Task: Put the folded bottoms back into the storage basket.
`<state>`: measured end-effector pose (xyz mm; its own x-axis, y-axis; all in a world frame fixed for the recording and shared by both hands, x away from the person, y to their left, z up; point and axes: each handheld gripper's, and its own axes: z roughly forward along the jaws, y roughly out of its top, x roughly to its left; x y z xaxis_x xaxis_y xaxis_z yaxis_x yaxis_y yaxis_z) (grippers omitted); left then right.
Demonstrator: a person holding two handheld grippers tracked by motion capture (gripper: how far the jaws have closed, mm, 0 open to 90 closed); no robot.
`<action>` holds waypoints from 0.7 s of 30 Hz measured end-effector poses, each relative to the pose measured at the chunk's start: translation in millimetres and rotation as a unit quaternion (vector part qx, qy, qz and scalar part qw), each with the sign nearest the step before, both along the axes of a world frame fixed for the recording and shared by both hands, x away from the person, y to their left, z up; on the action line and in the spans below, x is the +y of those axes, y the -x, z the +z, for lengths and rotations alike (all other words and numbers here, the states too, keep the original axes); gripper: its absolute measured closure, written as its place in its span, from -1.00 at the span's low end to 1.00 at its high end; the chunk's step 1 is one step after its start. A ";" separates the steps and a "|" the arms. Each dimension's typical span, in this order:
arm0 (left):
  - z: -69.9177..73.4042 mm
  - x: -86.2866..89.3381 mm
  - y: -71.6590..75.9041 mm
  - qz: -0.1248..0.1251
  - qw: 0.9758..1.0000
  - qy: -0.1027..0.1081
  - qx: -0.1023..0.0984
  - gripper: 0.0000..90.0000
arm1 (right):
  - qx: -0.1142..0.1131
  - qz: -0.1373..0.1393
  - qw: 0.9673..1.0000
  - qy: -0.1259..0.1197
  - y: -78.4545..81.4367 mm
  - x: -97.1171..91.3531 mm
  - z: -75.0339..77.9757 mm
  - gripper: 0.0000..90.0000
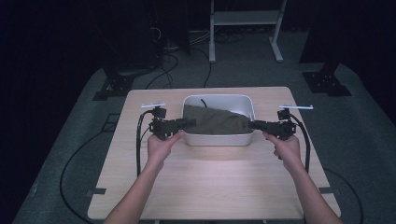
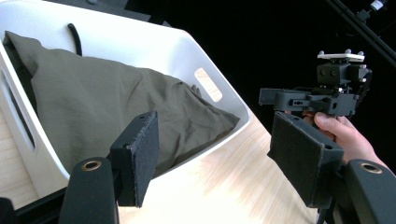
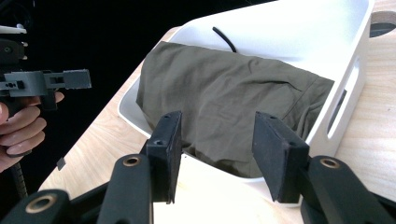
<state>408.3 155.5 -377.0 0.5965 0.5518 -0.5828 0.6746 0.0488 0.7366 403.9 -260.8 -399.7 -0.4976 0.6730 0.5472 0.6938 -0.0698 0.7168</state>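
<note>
Between the two open, empty grippers, left gripper [image 1: 190, 123] and right gripper [image 1: 252, 124], the green cloth [image 1: 215, 120] lies in the white tub [image 1: 218, 138], so putting it in looks done and both hands likely need to pull away.

Both grippers [image 1: 189, 123] [image 1: 252, 124] level, fingers apart

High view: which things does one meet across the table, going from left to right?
Left gripper → olive cloth lying in the white bin → right gripper.
</note>
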 end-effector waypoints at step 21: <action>-12.1 0.7 12.9 -0.008 1.000 -0.007 0.007 -0.35 | -0.004 0.007 1.000 -0.003 19.9 -17.4 -0.2 -0.01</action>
<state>395.3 156.1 -389.1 0.5980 0.5500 -0.5830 0.6850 0.0271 0.7281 384.0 -278.3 -399.9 -0.5117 0.6623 0.5472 0.6886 -0.0647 0.7223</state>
